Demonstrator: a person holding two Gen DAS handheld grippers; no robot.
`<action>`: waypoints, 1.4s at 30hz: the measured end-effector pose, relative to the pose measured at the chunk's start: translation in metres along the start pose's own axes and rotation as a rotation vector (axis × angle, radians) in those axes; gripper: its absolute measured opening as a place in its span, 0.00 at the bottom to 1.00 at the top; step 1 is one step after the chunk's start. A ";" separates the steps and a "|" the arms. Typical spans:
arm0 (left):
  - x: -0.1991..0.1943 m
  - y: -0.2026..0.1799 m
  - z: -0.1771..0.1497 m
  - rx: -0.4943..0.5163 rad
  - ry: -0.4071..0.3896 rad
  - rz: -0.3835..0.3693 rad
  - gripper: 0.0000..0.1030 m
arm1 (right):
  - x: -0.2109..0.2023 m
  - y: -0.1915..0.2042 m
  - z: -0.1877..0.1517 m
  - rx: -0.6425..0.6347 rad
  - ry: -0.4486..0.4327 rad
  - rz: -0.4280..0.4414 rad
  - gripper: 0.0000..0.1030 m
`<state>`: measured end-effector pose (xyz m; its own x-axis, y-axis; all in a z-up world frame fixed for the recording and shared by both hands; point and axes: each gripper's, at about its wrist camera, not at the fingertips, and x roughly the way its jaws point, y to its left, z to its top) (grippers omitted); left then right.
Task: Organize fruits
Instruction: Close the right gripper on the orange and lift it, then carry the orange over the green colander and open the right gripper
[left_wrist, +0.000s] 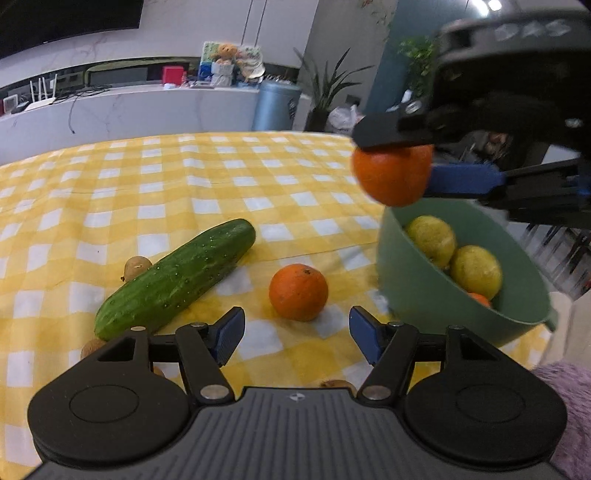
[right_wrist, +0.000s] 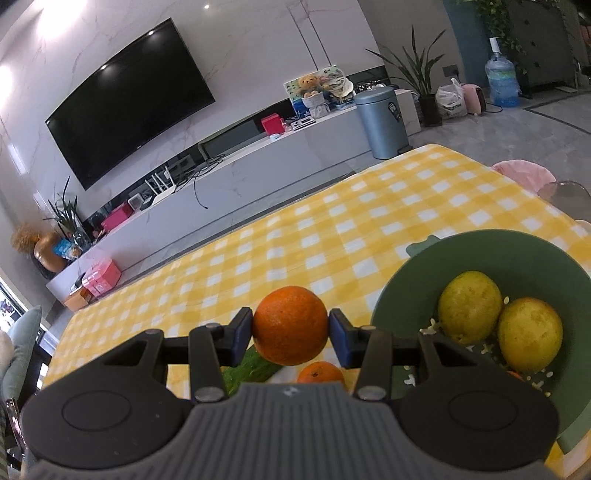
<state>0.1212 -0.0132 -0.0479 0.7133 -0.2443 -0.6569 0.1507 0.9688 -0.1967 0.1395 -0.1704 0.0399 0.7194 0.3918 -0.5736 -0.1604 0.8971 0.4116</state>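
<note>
My right gripper (right_wrist: 290, 334) is shut on an orange (right_wrist: 290, 325) and holds it in the air just left of the green bowl (right_wrist: 480, 254); the held orange also shows in the left wrist view (left_wrist: 392, 175) above the bowl's rim (left_wrist: 413, 280). The bowl holds two yellow-green citrus fruits (right_wrist: 470, 306) (right_wrist: 530, 334) and a small orange piece (left_wrist: 480, 298). My left gripper (left_wrist: 296, 334) is open and empty, low over the cloth, facing a second orange (left_wrist: 298, 291) on the table. A cucumber (left_wrist: 177, 277) lies to its left.
Small brown kiwis (left_wrist: 136, 266) (left_wrist: 92, 347) lie around the cucumber, and another (left_wrist: 338, 384) sits under my left gripper. The yellow checked tablecloth (left_wrist: 184, 177) covers the table. A purple fluffy cushion (left_wrist: 569, 406) is at the right edge.
</note>
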 end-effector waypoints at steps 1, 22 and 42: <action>0.004 -0.001 0.002 0.003 0.010 0.018 0.72 | -0.001 -0.001 0.000 0.003 -0.002 0.001 0.41; 0.042 -0.013 0.013 0.048 0.048 0.056 0.50 | -0.005 -0.022 0.001 0.056 -0.008 -0.049 0.41; -0.045 -0.043 0.054 -0.056 -0.141 -0.185 0.50 | -0.055 -0.076 0.011 0.176 -0.039 -0.073 0.41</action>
<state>0.1195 -0.0421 0.0290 0.7664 -0.4052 -0.4984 0.2524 0.9035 -0.3465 0.1192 -0.2623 0.0477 0.7507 0.3157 -0.5803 0.0118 0.8719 0.4896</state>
